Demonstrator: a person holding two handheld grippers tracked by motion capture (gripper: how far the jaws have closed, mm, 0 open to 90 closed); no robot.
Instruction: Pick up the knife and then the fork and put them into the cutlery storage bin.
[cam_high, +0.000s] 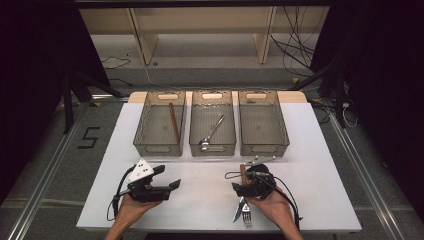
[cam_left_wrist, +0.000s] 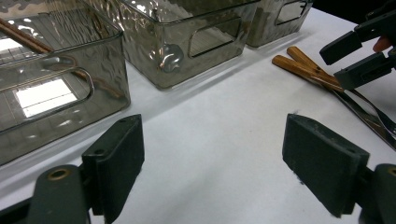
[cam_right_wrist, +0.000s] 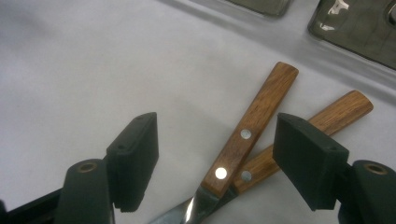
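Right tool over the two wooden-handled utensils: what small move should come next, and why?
Probably lower and close the right tool on the upper wooden handle. Its jaws stand open astride that handle, not yet pressing it, and it lies crossed over the second handle, so it comes free first.

knife (cam_right_wrist: 243, 144) crossed over fork (cam_right_wrist: 327, 119), probably touching
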